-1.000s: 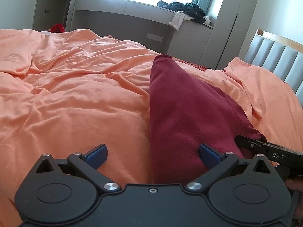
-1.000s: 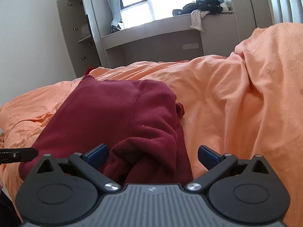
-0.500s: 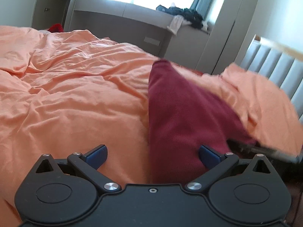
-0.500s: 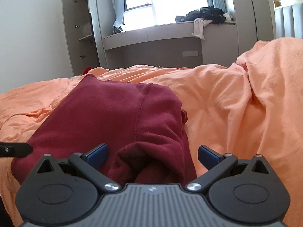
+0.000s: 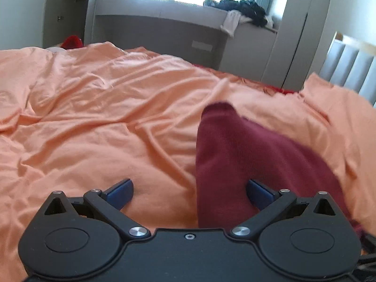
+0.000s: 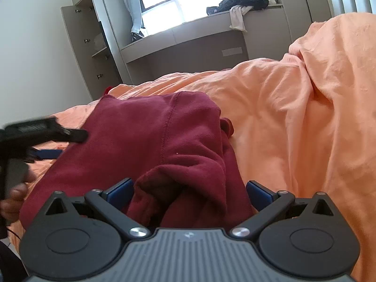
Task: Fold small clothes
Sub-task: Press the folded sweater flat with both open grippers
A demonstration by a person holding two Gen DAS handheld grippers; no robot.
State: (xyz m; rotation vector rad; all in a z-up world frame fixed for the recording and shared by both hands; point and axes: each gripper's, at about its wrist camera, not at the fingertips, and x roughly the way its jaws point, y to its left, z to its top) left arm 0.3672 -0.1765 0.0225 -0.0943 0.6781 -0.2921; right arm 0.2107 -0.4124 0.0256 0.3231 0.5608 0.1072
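A dark red garment (image 5: 244, 159) lies folded on the orange bed cover (image 5: 94, 122); it also shows in the right wrist view (image 6: 150, 141). My left gripper (image 5: 189, 193) is open, its jaws wide apart over the garment's left edge, one finger on the cover side and one on the cloth. My right gripper (image 6: 190, 192) is open, with a bunched end of the garment lying between its jaws. The left gripper also shows from the side in the right wrist view (image 6: 47, 132), beside the garment's left edge, held by a hand.
The orange cover rises in a high fold at the right (image 6: 329, 94). A grey window bench with a pile of clothes (image 5: 242, 11) stands behind the bed. A grey cabinet (image 6: 94, 47) stands at the left. A padded headboard (image 5: 347, 70) is at the right.
The left gripper has risen and pulled back from the garment, so the cloth looks smaller. In the right wrist view it moved up along the left edge. Both stay open.
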